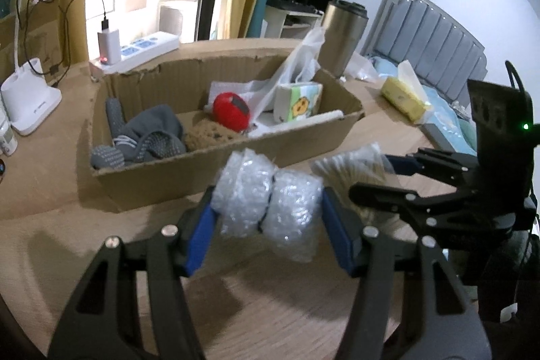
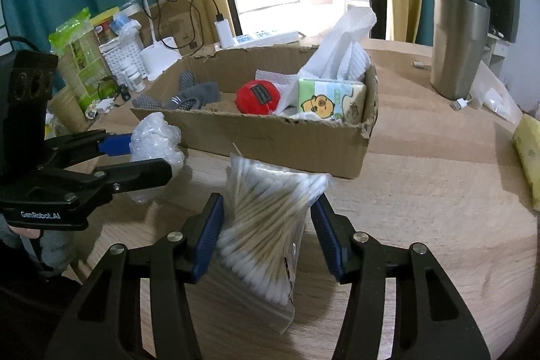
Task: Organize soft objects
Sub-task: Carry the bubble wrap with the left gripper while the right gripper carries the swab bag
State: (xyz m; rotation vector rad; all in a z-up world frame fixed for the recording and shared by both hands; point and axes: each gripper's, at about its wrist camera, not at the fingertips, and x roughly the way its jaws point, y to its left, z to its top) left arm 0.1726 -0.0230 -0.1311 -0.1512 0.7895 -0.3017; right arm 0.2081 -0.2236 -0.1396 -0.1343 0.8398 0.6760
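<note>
At nine o'clock of the pair, the left gripper (image 1: 266,208) clamps a bubble wrap bundle (image 1: 266,198) by its two ends, lifted off the table (image 1: 101,218); it looks light, squashy and slippery. At three o'clock, the right gripper (image 2: 266,228) pinches a bag of cotton swabs (image 2: 266,225) across its middle, a light, crinkly load with stiff sticks. The cardboard box (image 2: 287,144) sits at twelve o'clock.
</note>
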